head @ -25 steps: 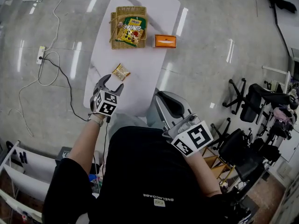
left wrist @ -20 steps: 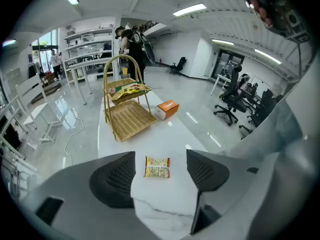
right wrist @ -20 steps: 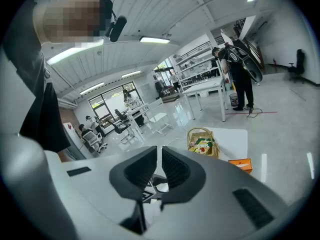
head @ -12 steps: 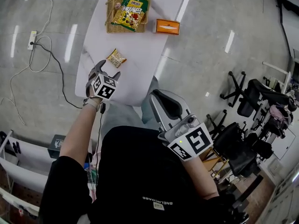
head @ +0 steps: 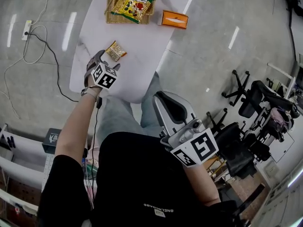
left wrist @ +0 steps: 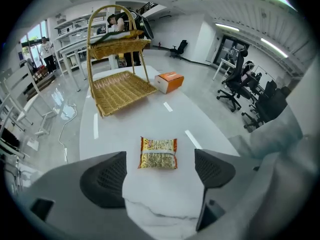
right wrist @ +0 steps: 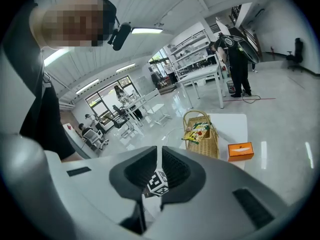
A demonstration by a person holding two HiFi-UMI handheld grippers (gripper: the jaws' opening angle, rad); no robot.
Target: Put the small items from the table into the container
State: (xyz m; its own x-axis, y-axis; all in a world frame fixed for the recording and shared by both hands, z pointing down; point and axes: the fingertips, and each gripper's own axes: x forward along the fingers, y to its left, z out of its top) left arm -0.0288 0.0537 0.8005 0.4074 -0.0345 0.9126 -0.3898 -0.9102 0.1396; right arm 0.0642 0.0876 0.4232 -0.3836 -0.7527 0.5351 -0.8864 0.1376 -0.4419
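1. Only the left claw view looks along the left claw. Its jaws are spread wide and opening. The small snack packet lies flat on the white counter in the gap between the pads, touching neither.
2. The same view shows the wicker basket from the side. It has a bare lower tray, a second tier above it and an arched handle over both. From the head view's top-down angle these tiers cannot be told apart.
3. The head view alone shows what fills the basket's top: a green snack bag. It also places the packet just beyond the left claw, near the counter's near end. The basket and an orange box stand well apart from the packet at the far end, the box just to the basket's right.
4. Only the right claw view settles the right claw. Its jaws are pressed almost together with a thin slit between them, pinching nothing. Through the slit the left claw's marker cube shows. In the head view this claw hangs off the counter, by the person's lap.
5. The head view alone shows a power strip with its cable on the floor at the left, and office chairs at the right.
6. The right claw view alone shows a person standing in the room behind.
7. Count: two claws, one loose snack packet, one basket, one green bag in it, one orange box.
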